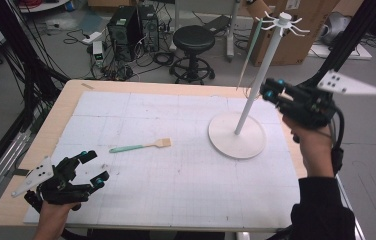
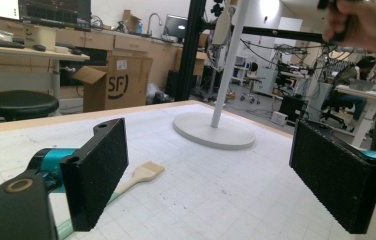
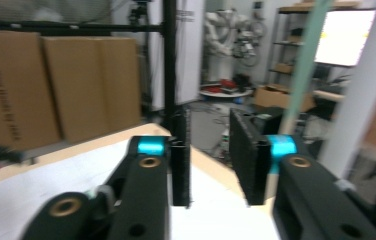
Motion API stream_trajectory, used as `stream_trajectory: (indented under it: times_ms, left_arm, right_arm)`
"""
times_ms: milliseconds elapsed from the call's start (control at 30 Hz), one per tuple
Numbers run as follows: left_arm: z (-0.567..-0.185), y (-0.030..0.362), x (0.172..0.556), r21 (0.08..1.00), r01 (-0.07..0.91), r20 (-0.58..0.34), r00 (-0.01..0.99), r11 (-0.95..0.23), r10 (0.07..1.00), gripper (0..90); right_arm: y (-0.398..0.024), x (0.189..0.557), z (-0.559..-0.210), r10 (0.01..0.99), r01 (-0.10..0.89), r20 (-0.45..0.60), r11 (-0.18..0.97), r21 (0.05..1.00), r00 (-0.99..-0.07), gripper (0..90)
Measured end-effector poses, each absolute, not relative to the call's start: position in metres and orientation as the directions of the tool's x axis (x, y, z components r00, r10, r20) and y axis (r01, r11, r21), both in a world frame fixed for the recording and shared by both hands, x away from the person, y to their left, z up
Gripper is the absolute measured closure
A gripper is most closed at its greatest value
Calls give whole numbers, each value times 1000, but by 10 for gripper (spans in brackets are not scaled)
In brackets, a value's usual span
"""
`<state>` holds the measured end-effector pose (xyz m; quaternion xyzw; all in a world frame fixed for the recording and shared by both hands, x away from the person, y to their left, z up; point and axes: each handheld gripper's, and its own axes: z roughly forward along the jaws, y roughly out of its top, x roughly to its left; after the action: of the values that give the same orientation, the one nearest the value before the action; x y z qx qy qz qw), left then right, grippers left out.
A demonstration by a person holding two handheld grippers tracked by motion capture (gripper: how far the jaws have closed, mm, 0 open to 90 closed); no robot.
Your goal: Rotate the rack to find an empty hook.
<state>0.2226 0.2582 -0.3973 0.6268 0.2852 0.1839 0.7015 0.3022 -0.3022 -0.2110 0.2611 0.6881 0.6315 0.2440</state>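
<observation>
Behind your right gripper (image 1: 270, 92), jaws apart and empty, the hanging spatula (image 1: 250, 51) blurs. Your left gripper (image 1: 94, 168) gapes near the brush (image 1: 141, 146) on the gridded mat (image 1: 186, 170).

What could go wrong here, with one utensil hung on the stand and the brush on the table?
The right gripper is close to the stand's pole and could bump it, tipping the stand or swinging the hanging utensil off its hook. The brush lies flat, so the open left gripper may slip on its thin handle.
</observation>
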Motion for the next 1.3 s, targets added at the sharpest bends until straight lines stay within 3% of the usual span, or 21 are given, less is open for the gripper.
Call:
stream_trajectory:
  times_ms: [200, 333, 433, 600, 800, 1300]
  left_arm:
    - [-401, 259, 222, 984, 96, -170, 761, 151, 626, 155]
    - [-402, 260, 223, 985, 90, -164, 759, 148, 630, 154]
    - [-403, 259, 223, 985, 91, -164, 766, 148, 622, 155]
    - [-404, 257, 223, 986, 81, -155, 766, 146, 624, 157]
    - [-405, 257, 223, 993, 53, -106, 755, 101, 647, 155]
    - [-407, 265, 222, 987, 85, -152, 742, 134, 653, 153]
  right_arm:
    - [-302, 280, -289, 664, 99, 49, 37, 994, -746, 390]
    - [-304, 271, -333, 714, 151, 74, 45, 988, -697, 209]
    - [-305, 265, -358, 709, 179, 93, 48, 983, -699, 207]
    - [-296, 255, -381, 707, 185, 35, 136, 973, -707, 190]
    - [-285, 246, -383, 693, 170, 16, 154, 973, -721, 192]
    - [-263, 248, -395, 683, 195, 39, 154, 969, -730, 190]
